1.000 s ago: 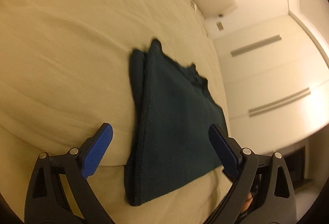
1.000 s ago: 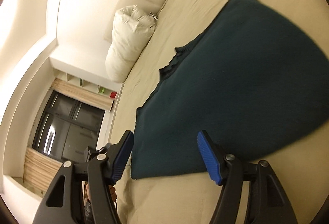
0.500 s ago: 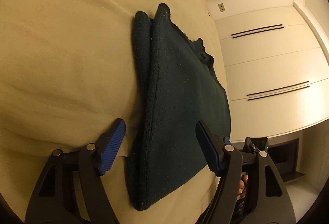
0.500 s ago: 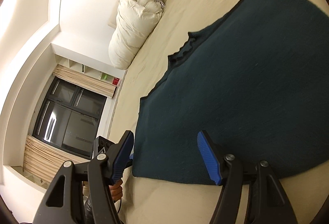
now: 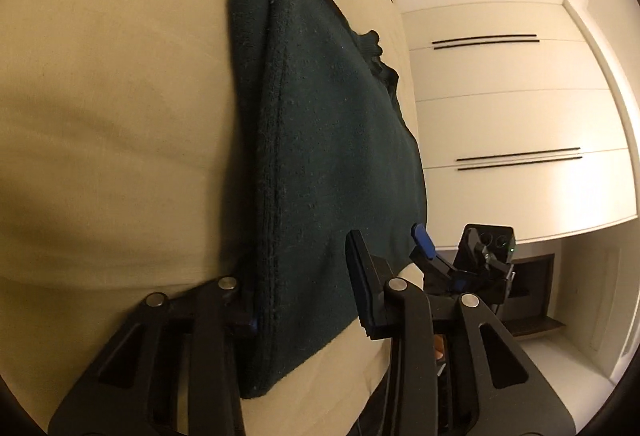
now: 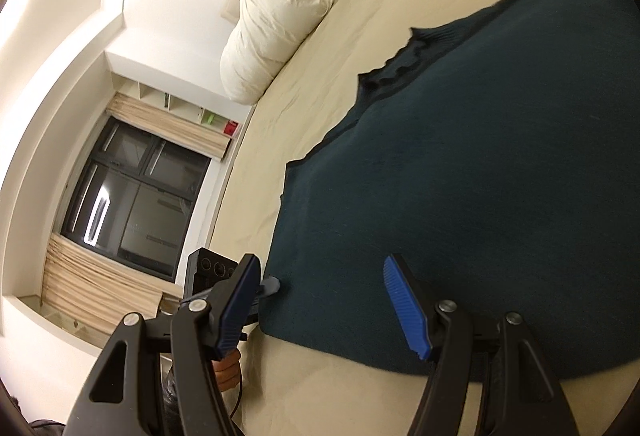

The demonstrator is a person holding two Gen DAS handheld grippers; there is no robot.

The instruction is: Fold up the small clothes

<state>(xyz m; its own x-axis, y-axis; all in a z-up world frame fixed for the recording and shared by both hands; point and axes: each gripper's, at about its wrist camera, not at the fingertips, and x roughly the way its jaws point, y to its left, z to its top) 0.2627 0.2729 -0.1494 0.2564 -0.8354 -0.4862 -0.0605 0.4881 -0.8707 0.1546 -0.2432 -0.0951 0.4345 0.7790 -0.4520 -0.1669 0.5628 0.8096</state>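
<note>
Item: dark teal knitted garment [image 5: 328, 155], folded, lying flat on a beige bed sheet [image 5: 112, 107].

Position relative to left gripper [image 5: 304, 288]: the garment's near corner sits between the two black fingers. The jaws are closing on it; the left finger lies against the folded edge and the right finger rests on the top face of the cloth, so the corner is bracketed, though a firm pinch cannot be confirmed from this view.

Position relative to right gripper [image 6: 324, 300]: the jaws stand apart, holding nothing, with the blue pads [image 6: 404, 308] clear of the cloth. They hover just over the near hem of the garment [image 6: 480, 163], the left finger at its near-left corner. The other gripper's tip appears at that same corner.

Orientation: in the left wrist view the long axis runs away from the camera toward the headboard, the thick doubled fold along the left side ending in two rounded lobes at the far end. A ribbed, wavy edge lies on the right, far side.

Surroundings: rolled white duvet [image 6: 280, 19] at the head of the bed; dark window [image 6: 132, 195]; white wardrobe doors [image 5: 512, 123].
</note>
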